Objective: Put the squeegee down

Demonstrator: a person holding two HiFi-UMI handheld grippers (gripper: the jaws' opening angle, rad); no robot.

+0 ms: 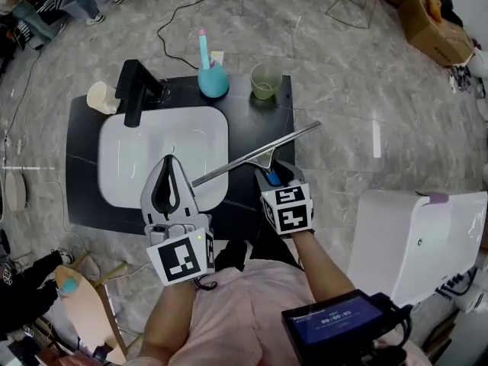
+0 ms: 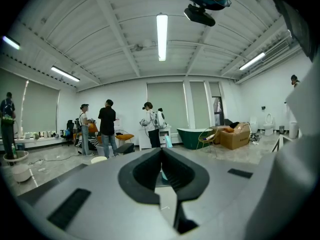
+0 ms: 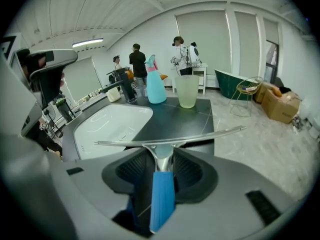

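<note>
Black countertop [image 1: 82, 166] around white sink basin [image 1: 164, 147]: metal-bladed squeegee with blue handle [image 1: 258, 153] sits at front right corner, one blade end over basin. Right gripper [image 1: 273, 175] angled down behind it, jaws apart either side of handle, pads not pressing. Squeegee probably resting by its own weight. Left gripper [image 1: 171, 162] closed, empty, over basin, likely parked out of the way. Teal spray bottle [image 1: 213, 78] and green cup [image 1: 265, 81] at back edge, well apart.

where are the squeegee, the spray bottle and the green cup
squeegee [image 1: 252, 156]: head view, middle of its long metal blade bar
spray bottle [image 1: 213, 81]: head view, its round teal body
green cup [image 1: 266, 84]: head view, inside its open mouth
</note>
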